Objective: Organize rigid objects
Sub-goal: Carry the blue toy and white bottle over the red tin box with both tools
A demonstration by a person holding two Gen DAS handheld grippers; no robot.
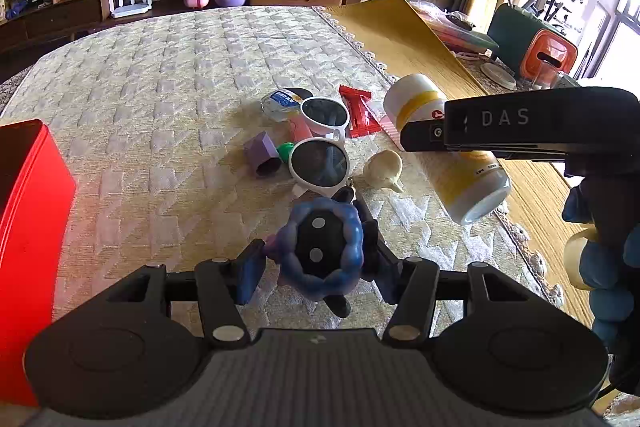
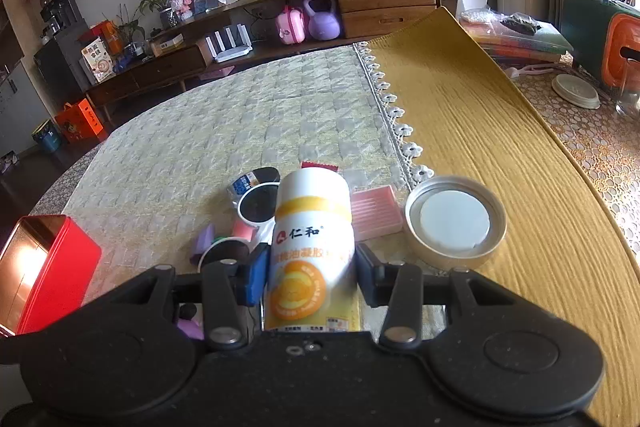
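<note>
My left gripper (image 1: 316, 263) is shut on a blue-purple toy figure (image 1: 320, 251) with a black, white-dotted middle, just above the quilted cloth. My right gripper (image 2: 312, 275) is shut on a white and yellow pill bottle (image 2: 312, 239), which is tilted. In the left wrist view the bottle (image 1: 416, 99) hangs at the right, clamped under a black finger (image 1: 424, 135). White sunglasses (image 1: 320, 163), a red snack packet (image 1: 360, 111), a purple block (image 1: 262, 153), a green ball (image 1: 285, 151) and a cream figurine (image 1: 384, 169) lie clustered beyond the toy.
A red tin box (image 1: 28, 227) stands at the left table edge. A round metal lid (image 2: 454, 223) and a pink ridged box (image 2: 374, 213) lie right of the bottle by a yellow runner (image 2: 480, 131). The far cloth (image 1: 200, 67) is bare.
</note>
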